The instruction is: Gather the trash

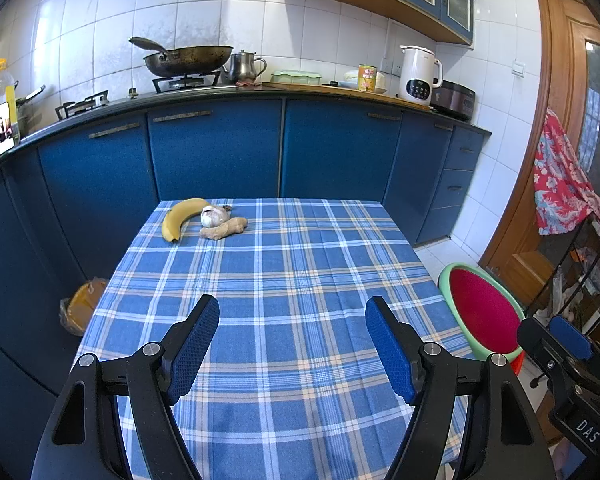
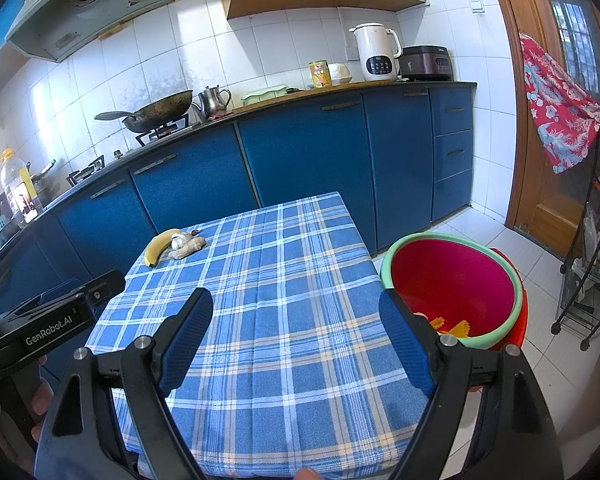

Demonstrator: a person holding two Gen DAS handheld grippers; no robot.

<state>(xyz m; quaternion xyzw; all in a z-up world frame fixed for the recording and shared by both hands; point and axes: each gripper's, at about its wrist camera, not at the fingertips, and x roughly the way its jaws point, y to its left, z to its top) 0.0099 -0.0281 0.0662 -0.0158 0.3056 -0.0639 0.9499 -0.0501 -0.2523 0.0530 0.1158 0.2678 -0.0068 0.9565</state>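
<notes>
A yellow banana, a garlic bulb and a piece of ginger lie together at the far left corner of the blue plaid table. A red basin with a green rim stands on the floor right of the table, with orange and yellow scraps in its bottom. My left gripper hangs open over the near half of the table, nothing between its blue pads. My right gripper is open too, over the table's near right part beside the basin.
Blue cabinets run behind the table under a counter with a wok, a steel teapot, a can and a white kettle. A bagged bundle sits on the floor at left. A wire rack and a wooden door stand at right.
</notes>
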